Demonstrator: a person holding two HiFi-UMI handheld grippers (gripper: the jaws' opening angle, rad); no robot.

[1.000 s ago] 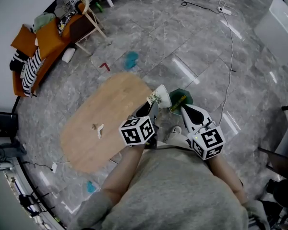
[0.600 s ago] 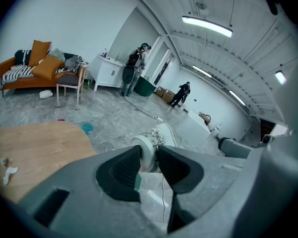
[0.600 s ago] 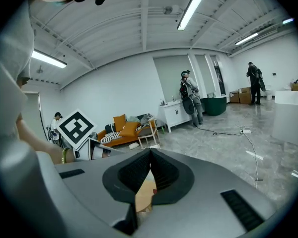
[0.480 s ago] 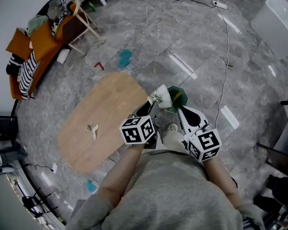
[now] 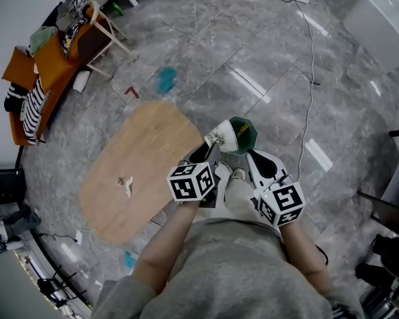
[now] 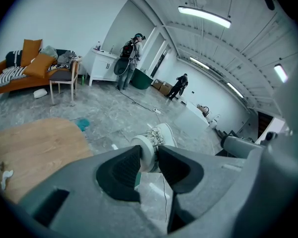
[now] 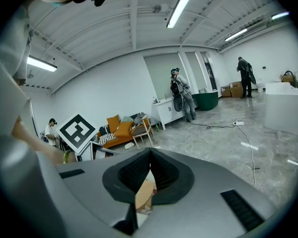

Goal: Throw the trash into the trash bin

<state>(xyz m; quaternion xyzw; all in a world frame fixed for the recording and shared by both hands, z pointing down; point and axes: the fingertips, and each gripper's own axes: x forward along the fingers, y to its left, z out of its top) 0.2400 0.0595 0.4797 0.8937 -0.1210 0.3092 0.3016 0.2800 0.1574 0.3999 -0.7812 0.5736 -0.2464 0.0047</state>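
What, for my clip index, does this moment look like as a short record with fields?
left gripper: shut on white paper cup, gripped at one end
right gripper: shut on thin tan scrap
trash bin: green, on the floor past the table's end, just ahead of both grippers
cup versus bin: beside the bin's mouth in the head view, not inside
wooden table: small pale scrap lies on it

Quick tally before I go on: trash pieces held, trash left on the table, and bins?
Held trash: 2, paper cup in left gripper, scrap in right gripper
Trash on table: 1, small pale piece
Trash bin: 1
Total: 4
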